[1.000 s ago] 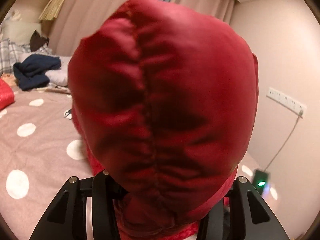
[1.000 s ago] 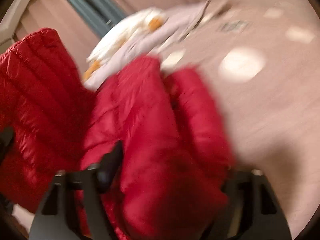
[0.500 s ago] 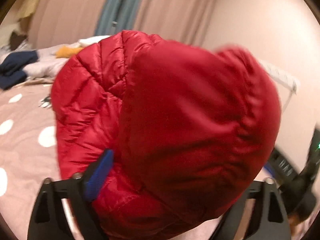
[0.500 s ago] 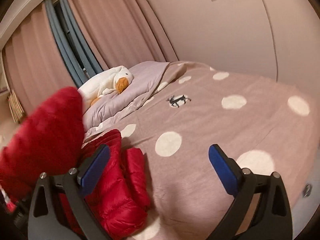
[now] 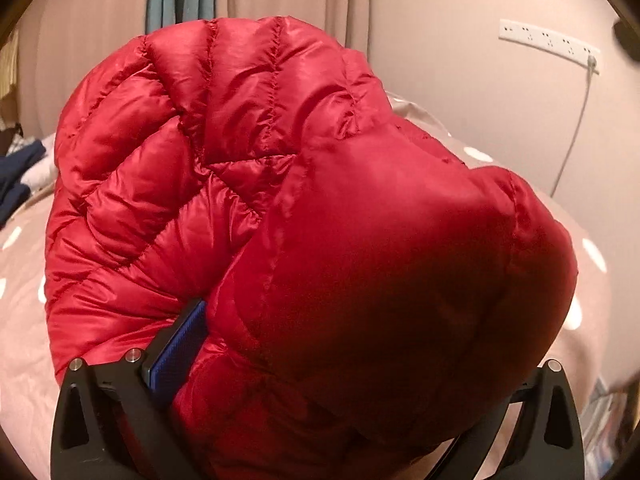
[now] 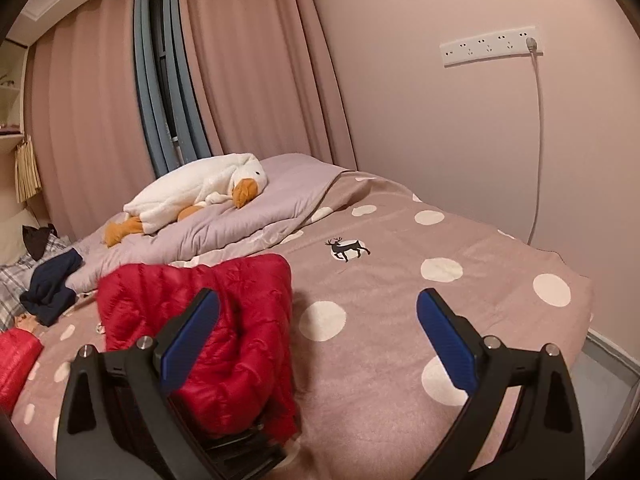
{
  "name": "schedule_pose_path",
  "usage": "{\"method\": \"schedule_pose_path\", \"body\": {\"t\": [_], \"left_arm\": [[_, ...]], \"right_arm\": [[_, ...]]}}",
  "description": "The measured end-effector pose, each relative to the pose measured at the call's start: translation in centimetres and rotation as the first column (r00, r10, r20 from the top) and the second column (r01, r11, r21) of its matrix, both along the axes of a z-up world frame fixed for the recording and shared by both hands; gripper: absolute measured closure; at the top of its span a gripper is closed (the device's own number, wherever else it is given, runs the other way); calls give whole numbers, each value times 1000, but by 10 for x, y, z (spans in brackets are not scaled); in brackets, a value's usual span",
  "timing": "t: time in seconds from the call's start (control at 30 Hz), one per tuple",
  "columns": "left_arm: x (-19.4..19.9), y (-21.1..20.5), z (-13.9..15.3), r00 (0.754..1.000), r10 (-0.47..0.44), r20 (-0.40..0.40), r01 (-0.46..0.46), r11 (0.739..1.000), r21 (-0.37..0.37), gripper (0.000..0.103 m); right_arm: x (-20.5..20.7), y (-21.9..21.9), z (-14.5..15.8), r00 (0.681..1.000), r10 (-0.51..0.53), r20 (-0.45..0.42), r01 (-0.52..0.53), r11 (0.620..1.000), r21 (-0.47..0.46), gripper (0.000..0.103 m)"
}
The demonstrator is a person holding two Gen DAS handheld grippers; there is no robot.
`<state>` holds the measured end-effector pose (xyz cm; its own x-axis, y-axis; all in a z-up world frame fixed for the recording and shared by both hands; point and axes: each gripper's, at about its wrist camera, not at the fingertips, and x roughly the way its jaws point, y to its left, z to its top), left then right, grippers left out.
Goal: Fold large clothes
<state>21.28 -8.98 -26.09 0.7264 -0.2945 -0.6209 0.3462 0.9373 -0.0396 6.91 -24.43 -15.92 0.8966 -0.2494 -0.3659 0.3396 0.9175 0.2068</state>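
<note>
My left gripper (image 5: 340,364): right finger buried under puffy red quilted down jacket (image 5: 304,208), only left blue pad (image 5: 178,354) shows. Jacket blocks most of dotted pink bedspread (image 5: 24,320). Right wrist view: second red garment (image 6: 16,360) cut by left edge; jacket's lower end behind my black finger.

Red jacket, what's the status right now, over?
Right gripper open, empty, above the bed. Left gripper jaws just opened wide, red puffer jacket bulging between them. Jacket bunched, not folded flat. Nothing in the way.
</note>
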Motion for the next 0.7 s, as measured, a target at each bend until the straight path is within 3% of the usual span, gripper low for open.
{"method": "schedule_pose_path", "body": {"t": [0.2,0.27,0.37,0.47,0.7], "left_arm": [[2,8,-1,1000,-14,0,14,1000,1,2],[10,-25,1,1000,-13,12,13,1000,6,2],[-11,-33,-10,999,-23,30,22,1000,14,2],[-22,-32,-5,999,-30,27,29,999,27,2],[-54,-12,28,998,64,13,-63,996,-65,2]], "right_arm": [[-5,1,5,998,56,-8,-55,996,71,2],[-6,4,5,999,47,-18,-46,997,56,2],[-4,7,5,998,51,-28,-49,998,50,2],[-5,7,5,998,58,-32,-56,997,53,2],[-30,9,19,998,60,14,-60,997,45,1]]}}
